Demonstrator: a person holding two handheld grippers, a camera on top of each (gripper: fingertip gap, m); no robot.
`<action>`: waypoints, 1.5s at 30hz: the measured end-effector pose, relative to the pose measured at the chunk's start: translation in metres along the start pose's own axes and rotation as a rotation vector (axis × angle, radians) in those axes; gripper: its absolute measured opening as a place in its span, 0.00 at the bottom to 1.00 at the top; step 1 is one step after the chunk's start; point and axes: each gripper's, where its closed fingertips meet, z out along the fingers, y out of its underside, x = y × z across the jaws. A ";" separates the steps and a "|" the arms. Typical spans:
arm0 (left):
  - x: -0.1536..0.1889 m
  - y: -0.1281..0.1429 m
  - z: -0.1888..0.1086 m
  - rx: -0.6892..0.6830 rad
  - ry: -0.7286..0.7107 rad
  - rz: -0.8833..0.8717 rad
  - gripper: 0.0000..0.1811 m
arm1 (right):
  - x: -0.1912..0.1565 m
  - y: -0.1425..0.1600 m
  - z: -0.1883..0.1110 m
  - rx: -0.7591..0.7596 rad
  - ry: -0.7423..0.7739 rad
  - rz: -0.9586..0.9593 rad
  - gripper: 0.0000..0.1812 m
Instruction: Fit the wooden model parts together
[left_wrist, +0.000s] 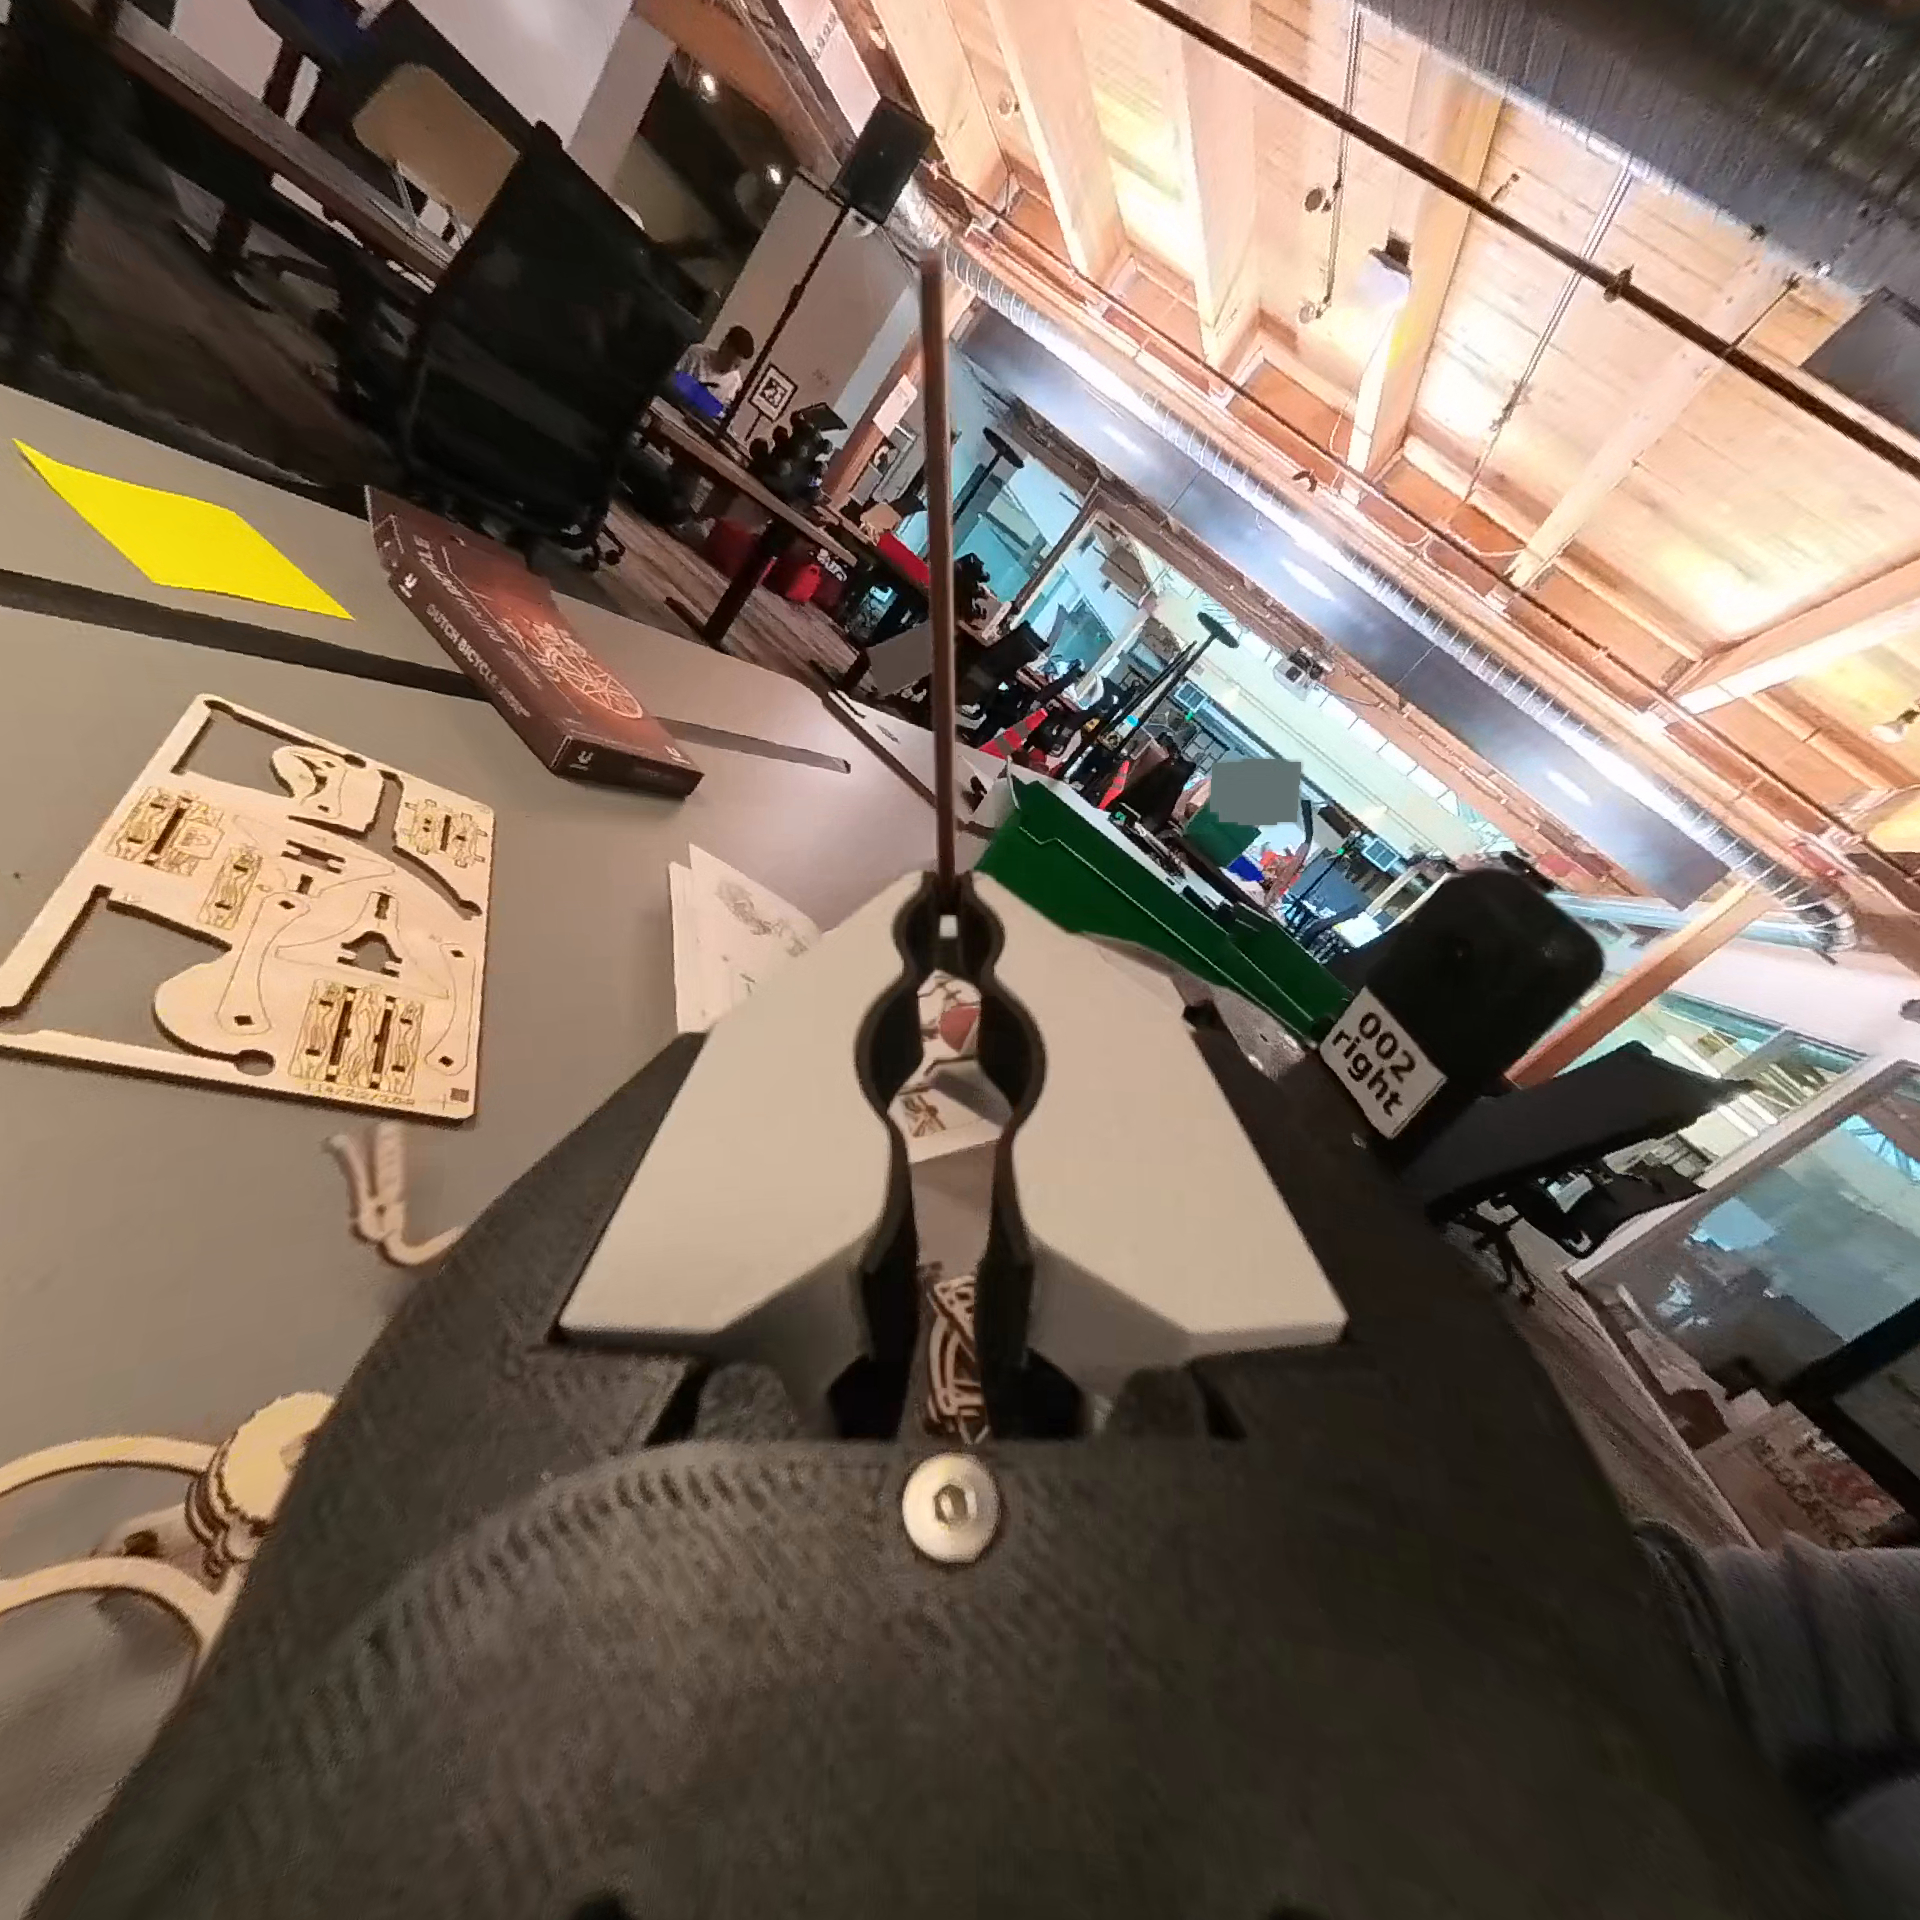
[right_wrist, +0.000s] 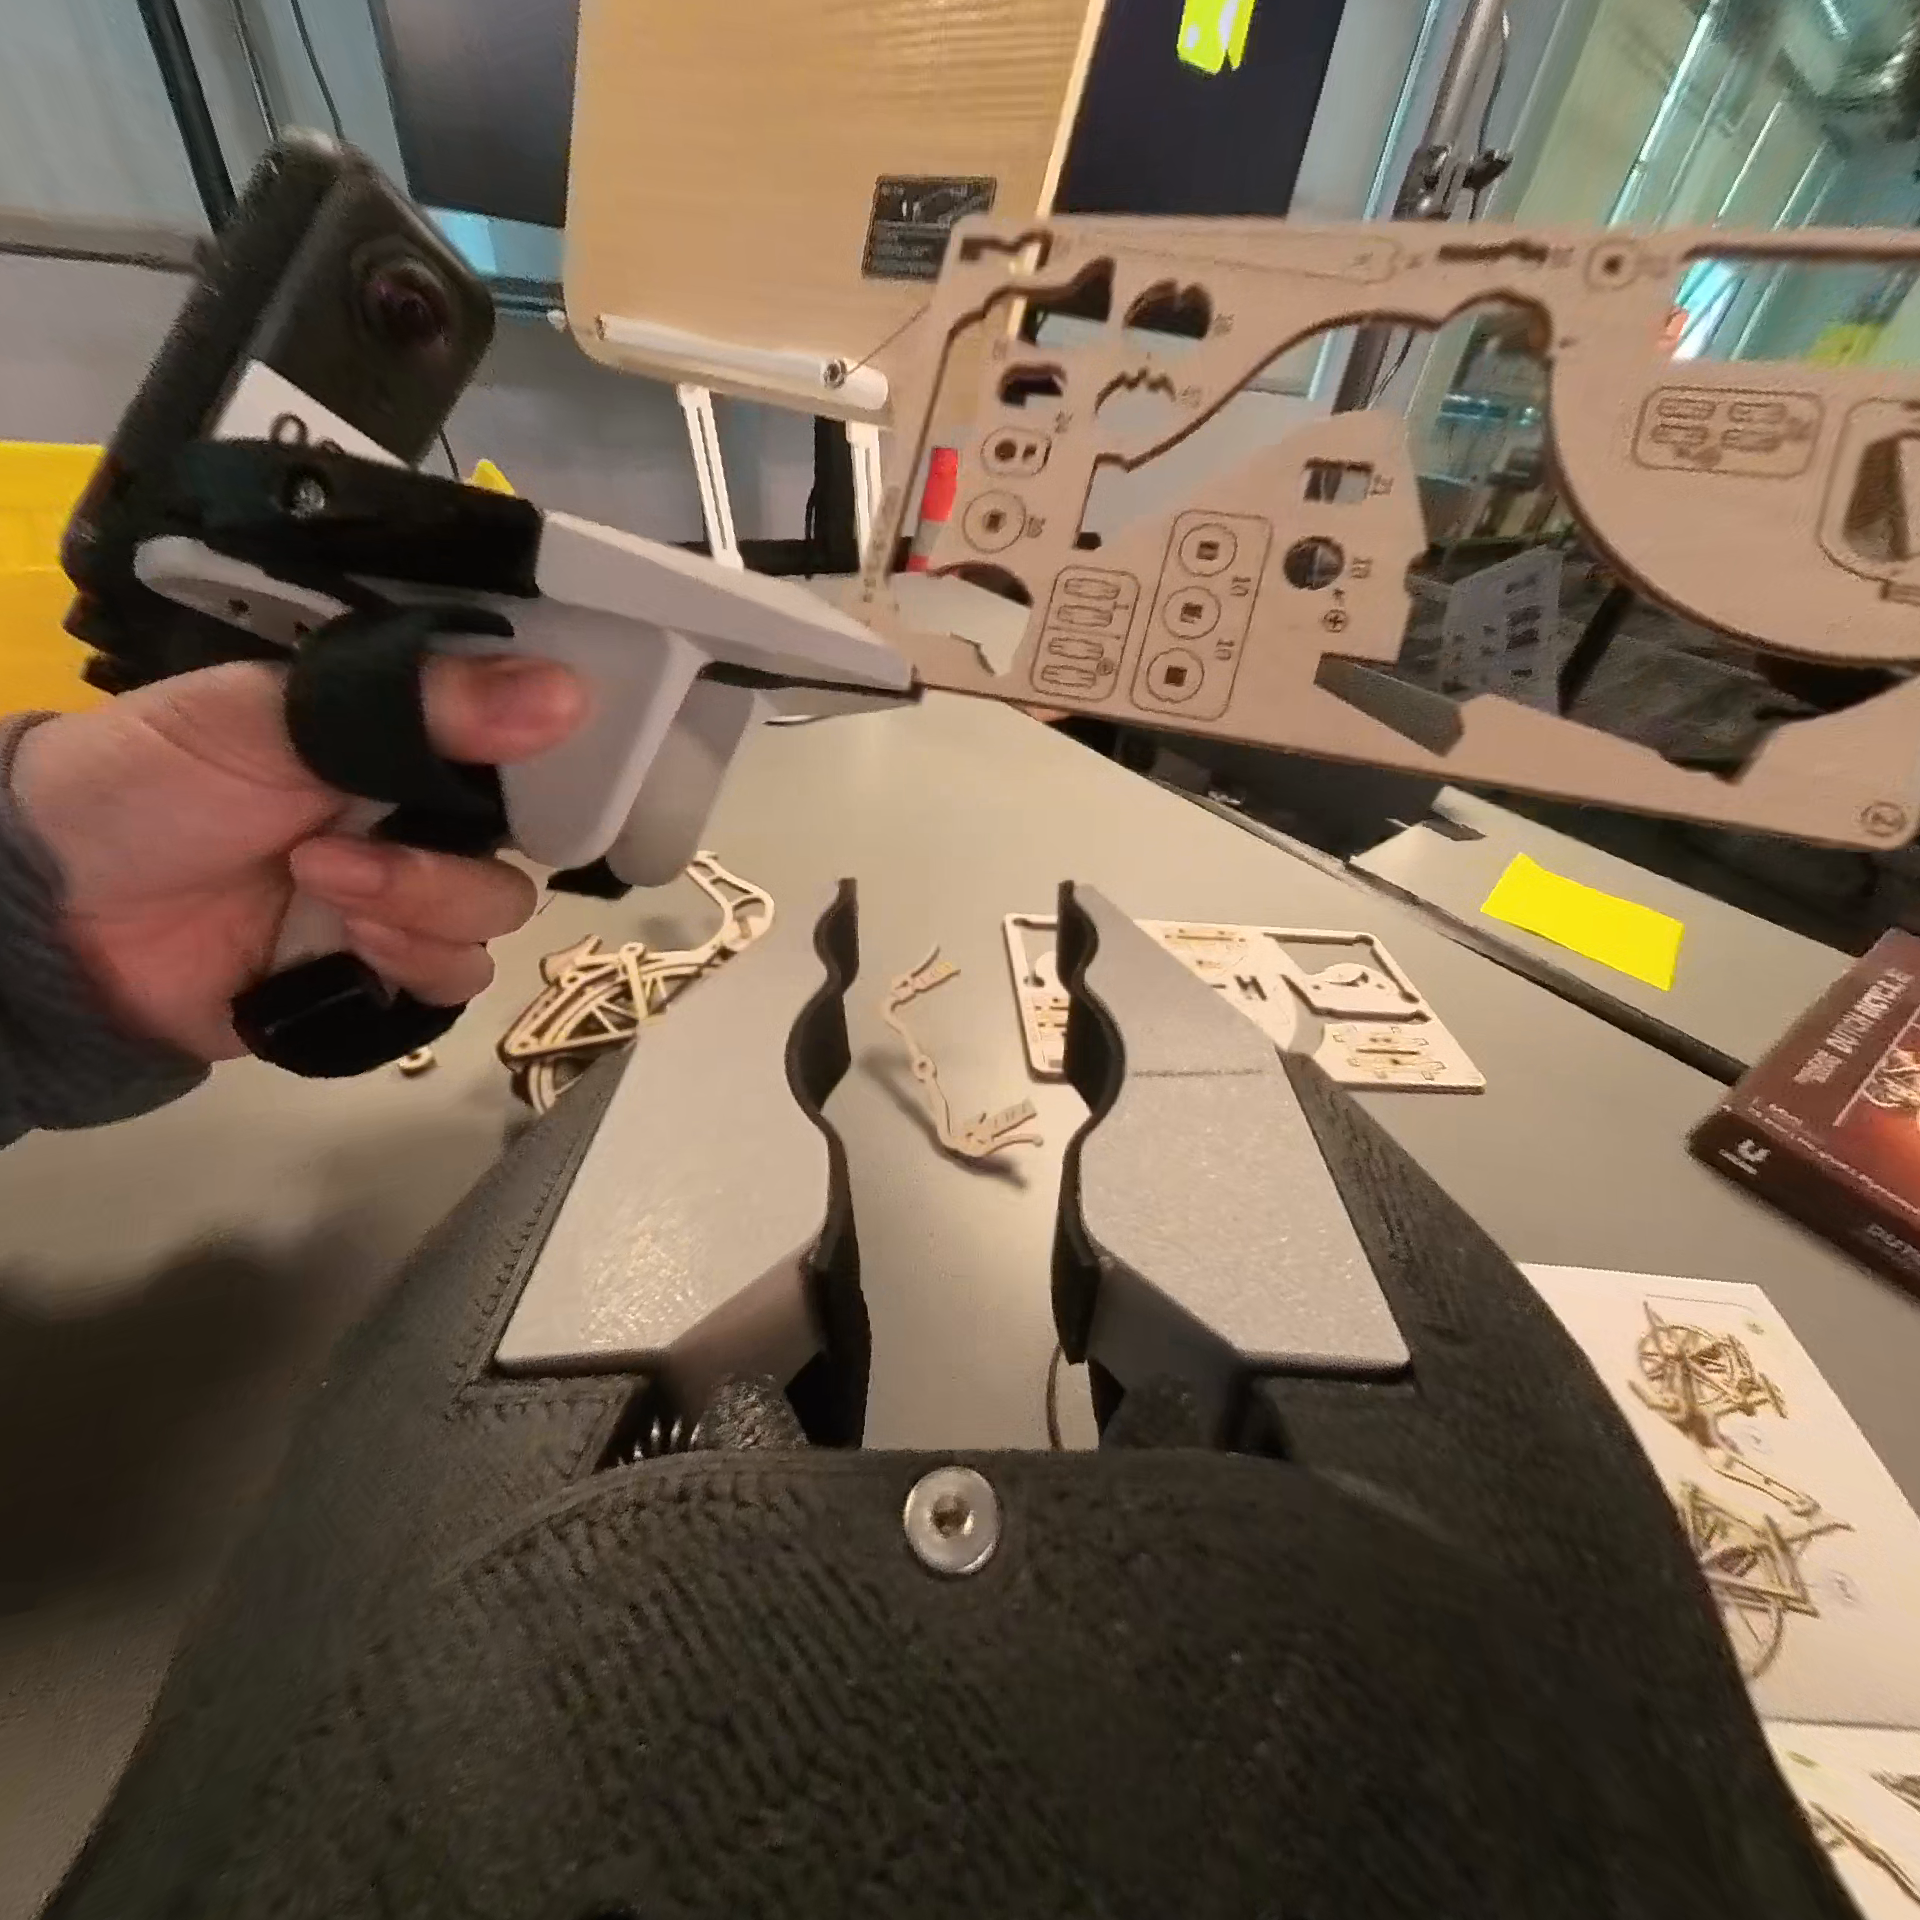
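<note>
A wooden sheet (right_wrist: 1403, 499) is pinched edge-on, above the table, between the pressed-together jaws of the left gripper (right_wrist: 894, 681), while a loose wooden part (right_wrist: 961, 1060) is framed between the spread jaws of the right gripper (right_wrist: 956, 925).

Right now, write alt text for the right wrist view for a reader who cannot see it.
The left gripper, held in a person's hand, holds a laser-cut wooden sheet in the air by one edge. Below, the right gripper is open above a grey table, where a small wooden part, a second sheet and a part-built model lie.
</note>
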 end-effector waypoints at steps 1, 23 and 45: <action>-0.001 -0.002 -0.001 0.007 -0.006 0.002 0.01 | 0.000 0.002 0.001 -0.009 0.005 -0.012 0.20; -0.105 -0.065 -0.092 -0.040 -0.797 0.426 0.33 | 0.092 -0.011 -0.060 0.044 0.441 -0.092 0.13; -0.024 -0.047 -0.040 0.190 -0.415 0.520 0.34 | 0.129 0.132 -0.075 -0.620 0.026 0.119 0.27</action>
